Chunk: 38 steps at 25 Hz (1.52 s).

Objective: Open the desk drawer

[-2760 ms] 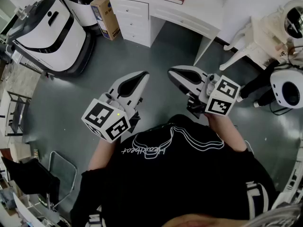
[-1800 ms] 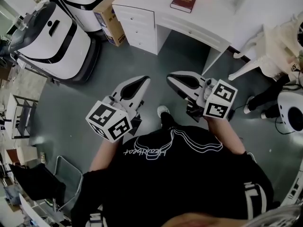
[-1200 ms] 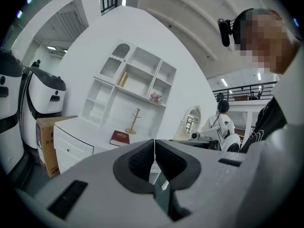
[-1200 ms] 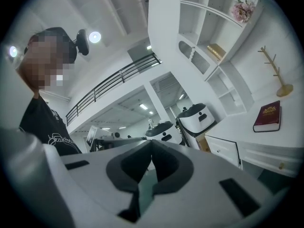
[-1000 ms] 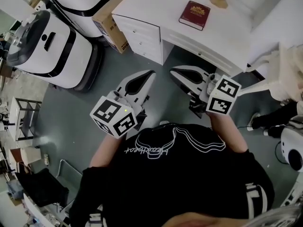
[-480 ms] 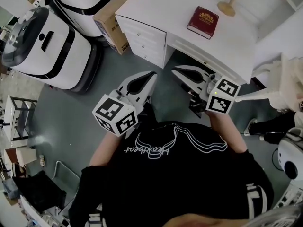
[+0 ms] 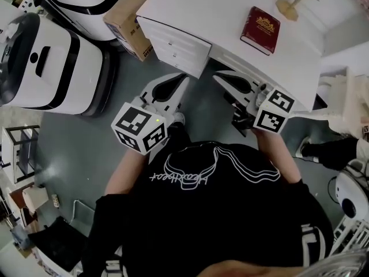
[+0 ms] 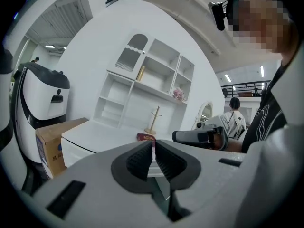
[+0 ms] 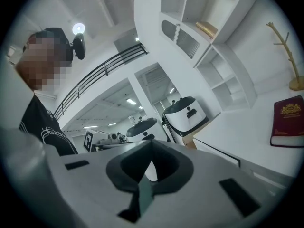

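A white desk (image 7: 219, 16) fills the top of the head view, with a stack of closed drawers (image 7: 173, 42) at its left end and a long front panel under the top. My left gripper (image 7: 183, 77) hangs shut and empty just before the drawer stack's lower corner, apart from it. Its pads (image 8: 142, 158) meet in the left gripper view, pointing level at the desk (image 8: 95, 134). My right gripper (image 7: 218, 76) is beside it, near the desk's front edge, tips together with nothing between them (image 9: 151, 142). A red book (image 7: 259, 22) lies on the desktop.
A wooden stand (image 7: 295, 2) is behind the book. A cardboard box (image 7: 127, 25) leans against the desk's left side, with big white robots (image 7: 40, 56) beyond it. A white chair (image 7: 340, 103) and someone's dark shoe (image 7: 328, 152) are at the right.
Both grippers have travelled forward with the person toward the desk, which now sits much closer in the head view. Both grippers stayed shut and empty.
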Motion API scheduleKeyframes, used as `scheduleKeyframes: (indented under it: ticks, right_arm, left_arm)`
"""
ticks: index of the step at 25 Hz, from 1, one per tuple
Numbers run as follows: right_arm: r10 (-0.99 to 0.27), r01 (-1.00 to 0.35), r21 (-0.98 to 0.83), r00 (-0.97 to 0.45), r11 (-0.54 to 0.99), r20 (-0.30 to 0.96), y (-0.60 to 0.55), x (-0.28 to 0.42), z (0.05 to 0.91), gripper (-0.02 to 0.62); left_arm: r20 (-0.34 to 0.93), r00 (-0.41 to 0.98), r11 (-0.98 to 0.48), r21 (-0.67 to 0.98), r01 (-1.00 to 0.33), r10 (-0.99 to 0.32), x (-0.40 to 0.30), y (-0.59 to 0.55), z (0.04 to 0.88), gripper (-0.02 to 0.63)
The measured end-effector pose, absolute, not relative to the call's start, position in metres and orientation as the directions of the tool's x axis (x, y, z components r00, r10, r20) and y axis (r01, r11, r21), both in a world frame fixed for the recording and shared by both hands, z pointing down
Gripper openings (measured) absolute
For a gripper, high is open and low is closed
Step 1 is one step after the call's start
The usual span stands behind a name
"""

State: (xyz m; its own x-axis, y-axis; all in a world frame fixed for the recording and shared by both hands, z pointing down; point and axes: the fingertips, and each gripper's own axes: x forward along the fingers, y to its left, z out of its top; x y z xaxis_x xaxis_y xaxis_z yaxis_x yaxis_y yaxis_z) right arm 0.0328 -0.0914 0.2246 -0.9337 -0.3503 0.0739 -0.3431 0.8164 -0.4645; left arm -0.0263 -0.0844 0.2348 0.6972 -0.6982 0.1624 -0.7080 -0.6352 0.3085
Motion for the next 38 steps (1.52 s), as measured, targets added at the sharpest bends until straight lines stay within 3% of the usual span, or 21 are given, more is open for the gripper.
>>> scheduleKeyframes:
  ticks: [8, 17, 32, 38]
  right_arm:
    - [-0.404, -0.403, -0.517, -0.907, 0.755, 0.116, -0.167, 0.003, 0.249, 0.006]
    - [-0.463, -0.471, -0.577, -0.869, 0.668, 0.173, -0.219, -0.006, 0.291, 0.006]
    - [-0.535, -0.538, -0.632, -0.815, 0.558, 0.222, -0.254, 0.009, 0.358, 0.006]
    - [-0.577, -0.573, -0.637, -0.782, 0.515, 0.238, -0.252, 0.019, 0.378, 0.006]
  left_arm:
    - [0.293, 0.621, -0.548, 0.296, -0.782, -0.727, -0.08, -0.185, 0.29, 0.009]
    - [0.415, 0.599, -0.568, 0.212, -0.795, -0.685, -0.101, -0.25, 0.368, 0.011]
    - [0.546, 0.55, -0.541, 0.197, -0.818, -0.632, -0.11, -0.315, 0.501, 0.161]
    - [0.598, 0.516, -0.515, 0.192, -0.835, -0.613, -0.113, -0.332, 0.554, 0.183]
